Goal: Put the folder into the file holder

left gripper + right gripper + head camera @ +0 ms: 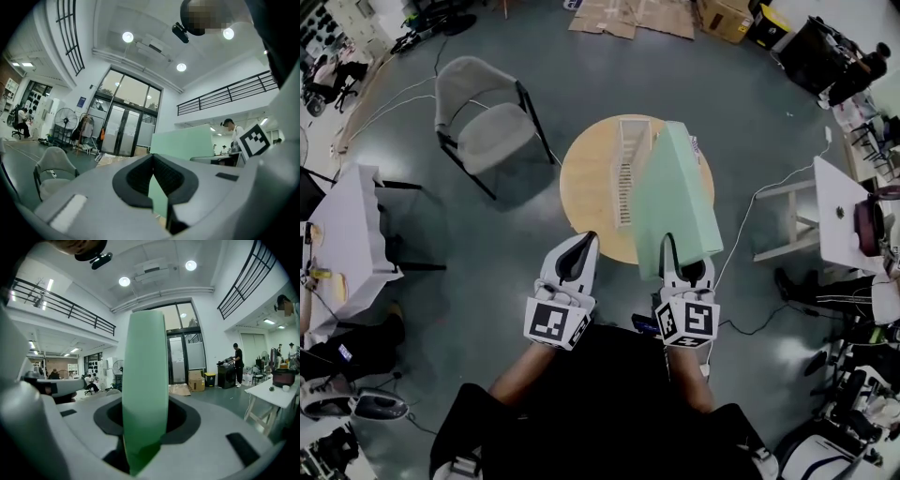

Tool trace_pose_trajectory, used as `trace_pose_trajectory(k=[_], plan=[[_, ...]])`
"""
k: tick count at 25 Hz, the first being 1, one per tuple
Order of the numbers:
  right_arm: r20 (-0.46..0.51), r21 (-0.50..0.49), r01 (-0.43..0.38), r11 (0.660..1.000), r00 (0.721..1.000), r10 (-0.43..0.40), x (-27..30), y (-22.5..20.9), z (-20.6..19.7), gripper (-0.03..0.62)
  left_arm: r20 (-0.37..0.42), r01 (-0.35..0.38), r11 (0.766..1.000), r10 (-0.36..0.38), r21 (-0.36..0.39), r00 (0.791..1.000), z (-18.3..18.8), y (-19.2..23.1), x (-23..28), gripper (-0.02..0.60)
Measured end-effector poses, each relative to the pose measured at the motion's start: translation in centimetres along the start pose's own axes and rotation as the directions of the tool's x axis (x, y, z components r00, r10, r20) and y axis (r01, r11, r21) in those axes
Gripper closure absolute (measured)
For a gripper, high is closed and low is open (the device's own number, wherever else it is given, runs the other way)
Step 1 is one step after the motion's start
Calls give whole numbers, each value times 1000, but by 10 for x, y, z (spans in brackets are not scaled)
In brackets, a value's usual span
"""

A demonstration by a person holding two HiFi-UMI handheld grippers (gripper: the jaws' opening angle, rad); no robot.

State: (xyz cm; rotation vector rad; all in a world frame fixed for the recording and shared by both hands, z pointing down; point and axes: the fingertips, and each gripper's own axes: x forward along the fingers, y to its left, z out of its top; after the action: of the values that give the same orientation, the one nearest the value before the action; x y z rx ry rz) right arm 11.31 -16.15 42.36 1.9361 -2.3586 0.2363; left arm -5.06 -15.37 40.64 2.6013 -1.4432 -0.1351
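The green folder (677, 192) stands on edge, upright, above the right side of the round wooden table (586, 178). My right gripper (675, 255) is shut on its near bottom edge; in the right gripper view the folder (144, 394) rises edge-on between the two pads. The pale slatted file holder (626, 169) stands on the table just left of the folder. My left gripper (587, 238) hangs over the table's near edge with its fingertips together and nothing held; in the left gripper view the gripper (153, 157) has its tips meeting, with the folder (183, 143) beyond.
A grey chair (483, 117) stands to the left behind the table. White tables sit at the left (347, 234) and at the right (844, 211). A white cable (750, 220) runs across the floor on the right. Flattened cardboard (633, 17) lies at the back.
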Motion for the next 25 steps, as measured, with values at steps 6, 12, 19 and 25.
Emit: trace_pose_trajectory(k=[6, 12, 19, 25], plan=[[24, -2, 28, 1000, 999, -28, 27, 5, 5, 448, -10, 30, 1000, -30, -4, 999, 1, 17, 11, 578], [38, 4, 46, 999, 998, -46, 50, 6, 2, 447, -21, 51, 999, -51, -1, 998, -3, 29, 22, 578], [59, -2, 62, 998, 996, -62, 72, 3, 0, 447, -18, 66, 998, -66, 1, 998, -1, 40, 34, 578], [71, -14, 72, 997, 995, -71, 91, -2, -6, 448, -25, 81, 997, -81, -3, 996, -7, 47, 43, 578]])
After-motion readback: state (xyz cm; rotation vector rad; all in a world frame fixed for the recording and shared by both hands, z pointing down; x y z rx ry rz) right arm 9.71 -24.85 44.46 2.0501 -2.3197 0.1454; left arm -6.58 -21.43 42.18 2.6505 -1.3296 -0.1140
